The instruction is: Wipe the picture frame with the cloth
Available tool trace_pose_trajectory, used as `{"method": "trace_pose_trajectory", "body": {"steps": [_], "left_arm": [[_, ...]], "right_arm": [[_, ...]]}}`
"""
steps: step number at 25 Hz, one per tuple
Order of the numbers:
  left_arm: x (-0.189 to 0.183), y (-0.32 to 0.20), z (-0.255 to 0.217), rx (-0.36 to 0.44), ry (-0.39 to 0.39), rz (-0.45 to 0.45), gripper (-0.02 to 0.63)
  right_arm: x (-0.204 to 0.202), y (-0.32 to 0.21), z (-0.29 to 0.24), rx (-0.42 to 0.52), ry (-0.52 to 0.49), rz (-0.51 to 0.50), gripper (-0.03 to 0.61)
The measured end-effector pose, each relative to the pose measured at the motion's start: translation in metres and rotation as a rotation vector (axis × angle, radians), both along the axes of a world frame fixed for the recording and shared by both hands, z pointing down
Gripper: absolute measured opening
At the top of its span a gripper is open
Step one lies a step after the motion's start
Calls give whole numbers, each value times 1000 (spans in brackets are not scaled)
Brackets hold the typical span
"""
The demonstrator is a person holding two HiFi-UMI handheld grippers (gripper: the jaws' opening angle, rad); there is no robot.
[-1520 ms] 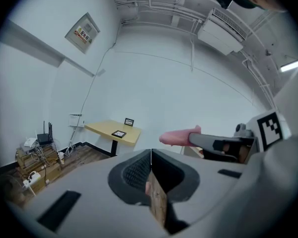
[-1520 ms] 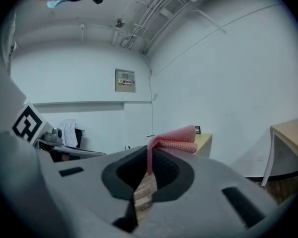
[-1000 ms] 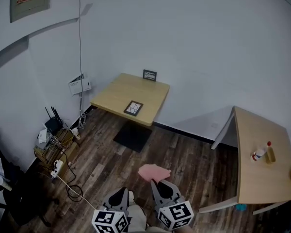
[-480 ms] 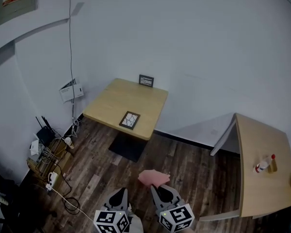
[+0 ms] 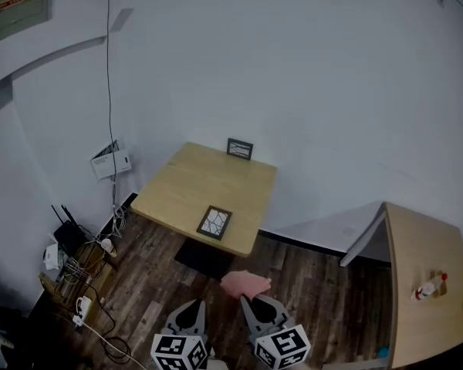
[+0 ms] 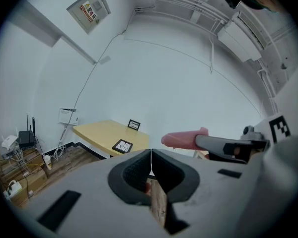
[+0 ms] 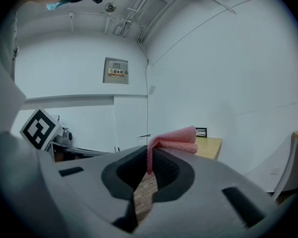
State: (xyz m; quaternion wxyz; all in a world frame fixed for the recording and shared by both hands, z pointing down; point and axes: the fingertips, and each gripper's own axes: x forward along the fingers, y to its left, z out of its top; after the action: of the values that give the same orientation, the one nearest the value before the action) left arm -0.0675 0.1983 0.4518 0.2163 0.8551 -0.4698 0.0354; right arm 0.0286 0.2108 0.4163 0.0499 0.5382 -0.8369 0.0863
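Observation:
A dark picture frame [image 5: 214, 222] lies flat near the front edge of a square wooden table [image 5: 185, 187]; it also shows in the left gripper view as the flat frame [image 6: 122, 146]. A second frame [image 5: 240, 149] stands upright at the table's back edge by the wall. My right gripper [image 5: 255, 301] is shut on a pink cloth [image 5: 245, 284], which droops from its tips as the pink cloth [image 7: 175, 140]. My left gripper [image 5: 195, 307] is shut with nothing in it, beside the right one. Both hang over the floor, short of the table.
A second wooden table [image 5: 428, 284] at the right carries a small bottle [image 5: 430, 286]. Routers, a power strip and cables [image 5: 77, 272] clutter the floor at the left by the wall. A wall box [image 5: 110, 161] hangs beside the first table. Dark plank floor [image 5: 316, 299] lies between.
The view has moved forward: the table with the frames now sits closer and lower in the head view. Both grippers keep their place at the bottom, the cloth still held.

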Motion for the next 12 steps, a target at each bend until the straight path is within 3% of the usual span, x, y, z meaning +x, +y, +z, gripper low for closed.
{"method": "trace_pose_trajectory", "body": {"steps": [12], "left_arm": [[-26, -106, 7, -3, -10, 36, 5]], "right_arm": [[-25, -106, 6, 7, -29, 48, 11]]}}
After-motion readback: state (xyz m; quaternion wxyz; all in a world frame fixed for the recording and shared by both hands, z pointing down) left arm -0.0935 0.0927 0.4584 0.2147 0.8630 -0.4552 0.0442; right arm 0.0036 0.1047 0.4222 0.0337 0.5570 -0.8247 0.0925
